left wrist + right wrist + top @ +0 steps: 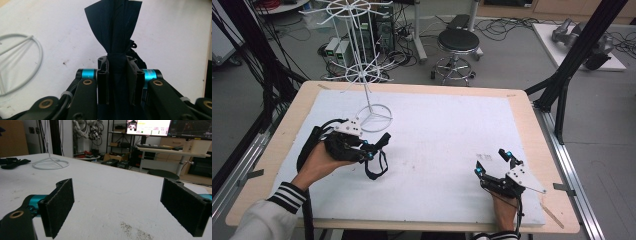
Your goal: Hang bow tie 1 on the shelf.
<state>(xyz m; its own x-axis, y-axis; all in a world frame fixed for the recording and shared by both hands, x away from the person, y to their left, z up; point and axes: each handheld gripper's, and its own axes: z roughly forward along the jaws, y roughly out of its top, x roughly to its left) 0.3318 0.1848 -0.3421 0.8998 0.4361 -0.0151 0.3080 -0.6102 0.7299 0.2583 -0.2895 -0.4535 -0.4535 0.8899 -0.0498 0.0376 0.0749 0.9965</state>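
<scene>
**Ana:** Left claw [371, 148] is clamped narrow on a black strap [377, 165]. In the left gripper view the cloth [113, 32] is bunched between the pads and fans out above them.

**Ben:** And the right claw [494, 162]?

**Ana:** Wide apart and holding nothing. It sits near the desk [522, 107] edge at about four o'clock from the middle of the white mat [447, 135]. Its pads [60, 207] have only bare mat between them.

**Ben:** How do you think the strap will handle?

**Ana:** Light and limp, I'd say. It looks like thin fabric with no stiffness, so it droops wherever it isn't held. In the high view a loop hangs below the left claw, toward five o'clock, close over the mat; I can't tell if it touches.

**Ben:** Slippery? Fragile?

**Ana:** Probably neither. Cloth against the rough pads should hold well, and a firm squeeze won't hurt it. The likelier trouble is that the loose loop swings or snags.

**Ben:** Where would you grip it?

**Ana:** Where it's gathered, as now. A second hold on the hanging loop would spread it open.

**Ben:** What's nearby?

**Ana:** A white wire stand [362, 75], with its ring base [375, 119] just beyond the left claw at about one o'clock. The right claw is well apart from the strap, off at about four o'clock from it.
</scene>
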